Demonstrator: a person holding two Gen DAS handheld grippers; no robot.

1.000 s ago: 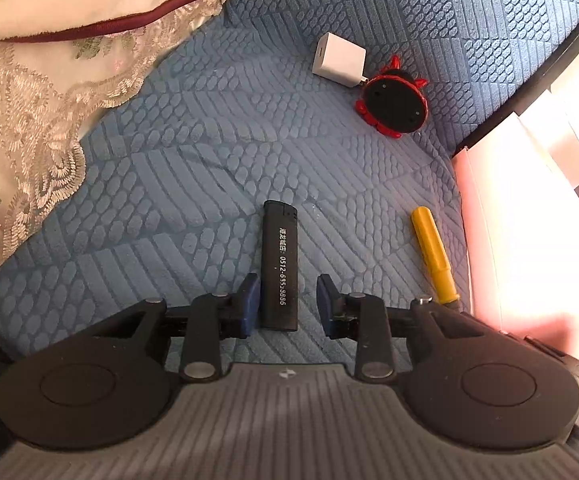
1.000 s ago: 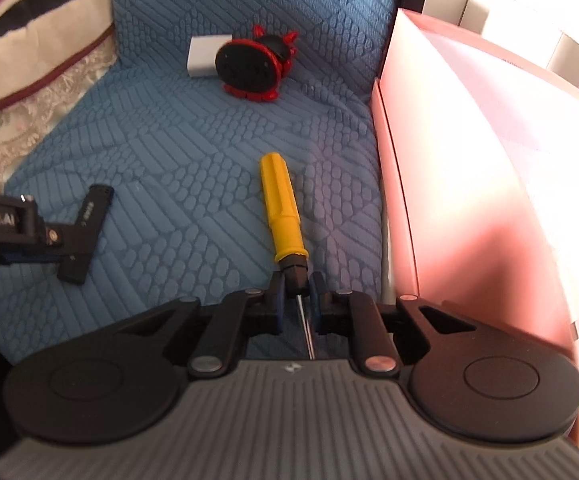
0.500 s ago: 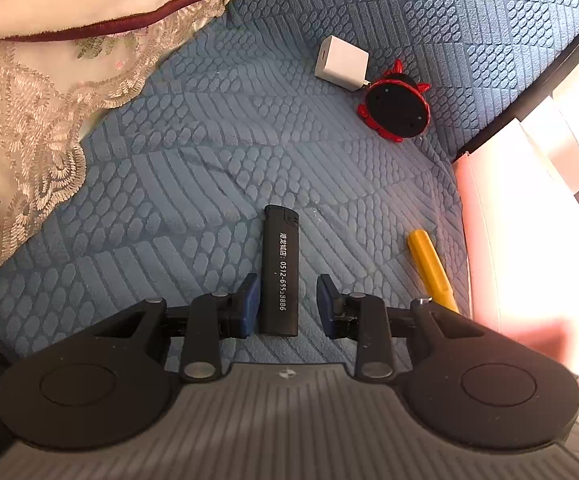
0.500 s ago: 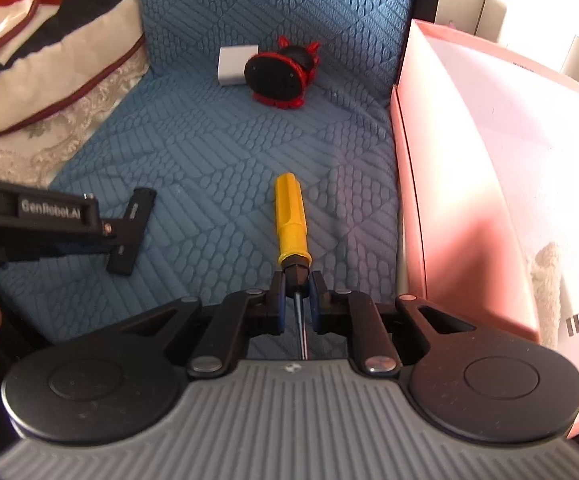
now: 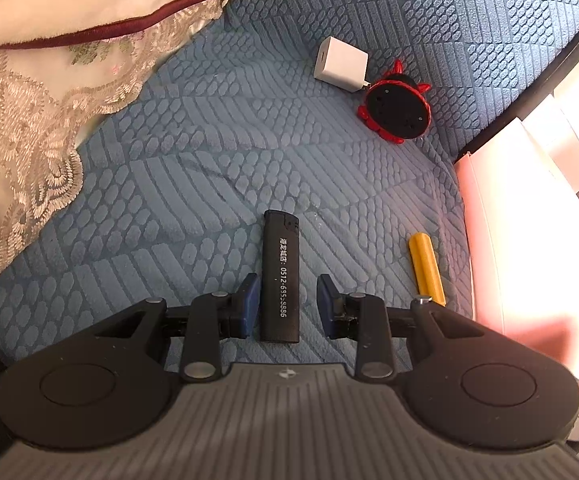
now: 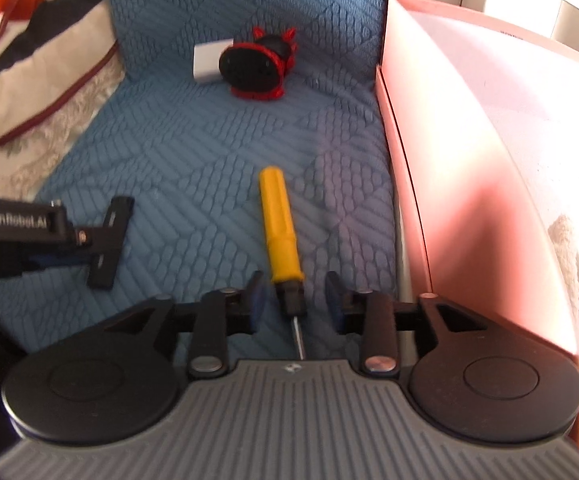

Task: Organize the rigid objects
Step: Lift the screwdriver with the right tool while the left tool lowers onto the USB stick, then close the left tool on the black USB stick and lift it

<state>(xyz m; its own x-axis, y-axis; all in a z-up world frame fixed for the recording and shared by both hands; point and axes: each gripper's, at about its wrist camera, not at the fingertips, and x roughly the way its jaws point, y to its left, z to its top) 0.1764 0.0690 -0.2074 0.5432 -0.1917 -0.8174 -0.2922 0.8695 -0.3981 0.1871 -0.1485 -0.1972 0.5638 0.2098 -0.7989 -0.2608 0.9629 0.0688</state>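
1. Screwdriver (image 6: 281, 236) update: my right claw (image 6: 294, 300) has just been opening, so the jaws now stand spread with the black collar lying loose between them on the blue cushion (image 6: 209, 152), no longer pinched.
2. So it isn't in the pink box (image 6: 469, 184) beside it. I reckon it needs a fresh grab.
3. Left claw (image 5: 285, 304) hasn't budged, spread around the black lighter (image 5: 280, 276), pads not touching it.

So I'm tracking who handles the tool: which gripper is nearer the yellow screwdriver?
Right. The right gripper straddles the yellow screwdriver at its black collar, jaws just opened and clear of it. The left gripper sits off to its side, around the black lighter.
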